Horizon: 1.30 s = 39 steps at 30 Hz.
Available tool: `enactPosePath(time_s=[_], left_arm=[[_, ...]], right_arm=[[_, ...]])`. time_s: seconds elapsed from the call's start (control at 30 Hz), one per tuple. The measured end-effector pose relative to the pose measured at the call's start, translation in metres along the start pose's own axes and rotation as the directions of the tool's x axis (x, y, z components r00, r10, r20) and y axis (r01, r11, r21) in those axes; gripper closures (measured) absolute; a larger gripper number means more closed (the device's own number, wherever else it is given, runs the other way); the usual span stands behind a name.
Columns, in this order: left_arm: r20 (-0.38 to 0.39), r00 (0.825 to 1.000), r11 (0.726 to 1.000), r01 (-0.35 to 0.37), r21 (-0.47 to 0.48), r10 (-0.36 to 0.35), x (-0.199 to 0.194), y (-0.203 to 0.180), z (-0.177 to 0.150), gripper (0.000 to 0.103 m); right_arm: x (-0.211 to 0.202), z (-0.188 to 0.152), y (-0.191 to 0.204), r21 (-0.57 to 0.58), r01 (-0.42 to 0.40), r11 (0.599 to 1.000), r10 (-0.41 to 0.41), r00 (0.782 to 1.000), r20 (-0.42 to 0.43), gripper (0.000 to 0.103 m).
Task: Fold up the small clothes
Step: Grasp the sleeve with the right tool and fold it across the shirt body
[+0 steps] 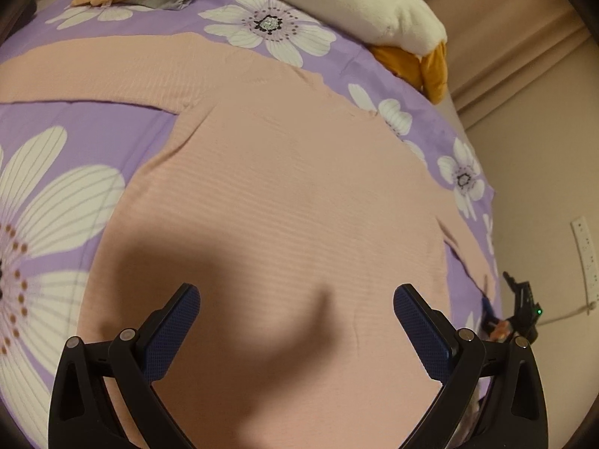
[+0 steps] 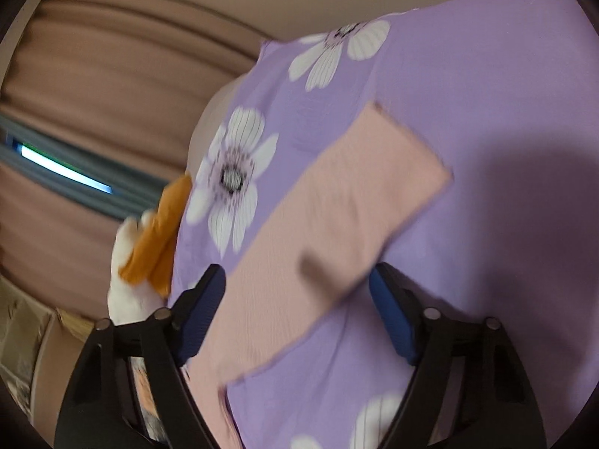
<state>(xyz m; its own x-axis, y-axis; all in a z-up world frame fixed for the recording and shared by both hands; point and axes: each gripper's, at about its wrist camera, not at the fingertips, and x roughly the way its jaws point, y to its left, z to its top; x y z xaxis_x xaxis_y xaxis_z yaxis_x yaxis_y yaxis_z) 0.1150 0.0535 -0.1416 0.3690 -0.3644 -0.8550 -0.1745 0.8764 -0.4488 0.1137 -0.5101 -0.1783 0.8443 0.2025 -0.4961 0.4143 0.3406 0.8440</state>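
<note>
Fingers [image 1: 419, 321] of both my grippers spread, nothing grasped: left gripper [image 1: 295, 321] poised over pink top [image 1: 284, 187] laid flat for folding; right gripper [image 2: 297, 299] straddling its sleeve [image 2: 337, 202], stretched toward 1 o'clock on floral bedsheet [image 2: 486, 104]

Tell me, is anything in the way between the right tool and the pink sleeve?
Nothing visible is. The pink sleeve lies flat on the purple flowered bedsheet, right ahead of the open right tool. The plush toy sits off to the side at the bed's edge.
</note>
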Motion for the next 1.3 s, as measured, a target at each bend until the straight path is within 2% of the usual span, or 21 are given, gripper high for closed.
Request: enactPosePath(time_s=[0.07, 0.1, 0.13, 0.17, 0.23, 0.33, 0.47, 0.63, 0.73, 0.83, 0.93, 0.97, 1.03, 1.13, 1.3], left_arm=[[0.000, 1.000, 1.000, -0.014, -0.008, 0.014, 0.003, 0.000, 0.006, 0.001], [-0.018, 0.999, 0.999, -0.029, -0.022, 0.029, 0.003, 0.001, 0.010, 0.001], [-0.012, 0.999, 0.999, -0.032, -0.025, 0.032, 0.003, 0.002, 0.013, 0.001], [-0.006, 0.999, 0.999, -0.038, -0.028, 0.038, 0.003, 0.002, 0.016, 0.001], [0.003, 0.999, 0.998, -0.050, -0.028, 0.050, 0.003, 0.003, 0.023, 0.001], [0.007, 0.998, 0.998, -0.063, -0.012, 0.063, 0.000, 0.004, 0.031, 0.001], [0.030, 0.989, 0.989, -0.145, 0.032, 0.144, -0.004, 0.003, 0.041, 0.001], [0.035, 0.995, 0.995, -0.098, -0.020, 0.098, -0.014, 0.017, 0.049, 0.001], [0.052, 0.993, 0.994, -0.105, -0.017, 0.106, -0.023, 0.021, 0.051, 0.001], [0.065, 0.994, 0.996, -0.083, -0.031, 0.085, -0.029, 0.025, 0.054, 0.001], [0.082, 0.992, 0.995, -0.092, -0.042, 0.095, -0.039, 0.035, 0.057, 0.001], [0.087, 0.991, 0.994, -0.095, -0.046, 0.098, -0.042, 0.039, 0.058, 0.001], [0.097, 0.990, 0.993, -0.101, -0.057, 0.107, -0.049, 0.047, 0.061, 0.001], [0.108, 0.987, 0.991, -0.110, -0.082, 0.118, -0.056, 0.062, 0.065, 0.001], [0.105, 0.984, 0.983, -0.127, -0.136, 0.142, -0.061, 0.088, 0.070, 0.001]], right_arm=[[0.001, 0.010, -0.003, 0.019, 0.009, 1.000, -0.010, 1.000, 0.018, 0.042], [0.002, 0.013, -0.003, 0.020, 0.027, 0.999, -0.028, 0.999, 0.027, 0.054], [0.004, 0.017, -0.002, 0.015, 0.049, 0.999, -0.050, 0.998, 0.031, 0.065], [0.004, 0.018, 0.000, 0.005, 0.084, 0.996, -0.085, 0.996, 0.035, 0.072], [0.000, 0.022, 0.004, -0.018, 0.126, 0.992, -0.125, 0.991, 0.045, 0.094], [-0.015, 0.022, 0.024, -0.102, 0.121, 0.987, -0.116, 0.991, 0.061, 0.095], [-0.030, 0.006, 0.096, -0.311, 0.131, 0.941, -0.119, 0.991, 0.057, 0.096], [-0.032, -0.015, 0.182, -0.499, 0.113, 0.859, -0.111, 0.993, 0.033, 0.096], [-0.020, -0.050, 0.238, -0.606, 0.098, 0.790, -0.108, 0.994, 0.020, 0.096], [0.000, -0.087, 0.284, -0.695, 0.071, 0.716, -0.101, 0.995, -0.002, 0.096], [0.016, -0.130, 0.327, -0.766, 0.026, 0.642, -0.079, 0.996, -0.032, 0.096], [0.021, -0.150, 0.343, -0.795, 0.011, 0.606, -0.075, 0.996, -0.044, 0.096], [0.047, -0.175, 0.355, -0.836, -0.006, 0.548, -0.080, 0.995, -0.060, 0.096], [0.074, -0.233, 0.369, -0.898, -0.041, 0.438, -0.106, 0.990, -0.097, 0.096], [0.122, -0.326, 0.364, -0.962, -0.095, 0.256, -0.193, 0.970, -0.147, 0.096]])
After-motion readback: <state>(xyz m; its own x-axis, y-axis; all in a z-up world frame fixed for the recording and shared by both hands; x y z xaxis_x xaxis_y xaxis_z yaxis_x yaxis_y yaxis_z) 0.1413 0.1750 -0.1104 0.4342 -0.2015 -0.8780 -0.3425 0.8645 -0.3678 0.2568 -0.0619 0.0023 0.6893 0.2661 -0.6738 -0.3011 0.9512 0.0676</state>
